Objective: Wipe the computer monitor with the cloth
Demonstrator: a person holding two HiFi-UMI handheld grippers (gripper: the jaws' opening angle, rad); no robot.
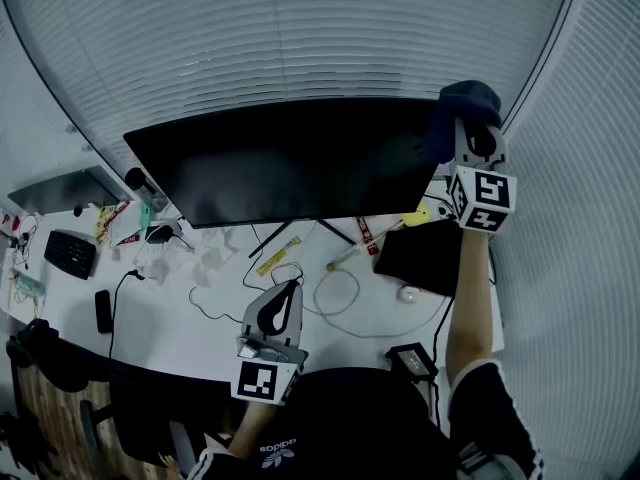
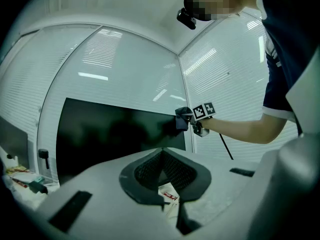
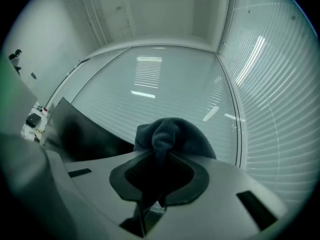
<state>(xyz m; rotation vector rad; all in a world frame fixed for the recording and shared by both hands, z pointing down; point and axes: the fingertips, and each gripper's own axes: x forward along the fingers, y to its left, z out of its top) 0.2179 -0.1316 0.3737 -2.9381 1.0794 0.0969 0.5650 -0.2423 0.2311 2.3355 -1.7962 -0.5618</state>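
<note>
Office workstation, white counter (image 1: 190, 333) strewn with cables (image 1: 345, 303), wide dark monitor (image 1: 290, 163) at twelve o'clock, keyboard (image 1: 70, 253) and second screen (image 1: 65, 188) at nine o'clock, black swivel chair (image 1: 60, 358) at eight o'clock, slatted blinds (image 1: 300, 28) all round.

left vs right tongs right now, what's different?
Load: the right tongs are shut on the dark cloth; the left tongs are shut with nothing between them.
Pose: the right tongs are raised to the upper right corner of the monitor; the left tongs are low over the desk, close to the person's body.
Shared: same build, both shut.
</note>
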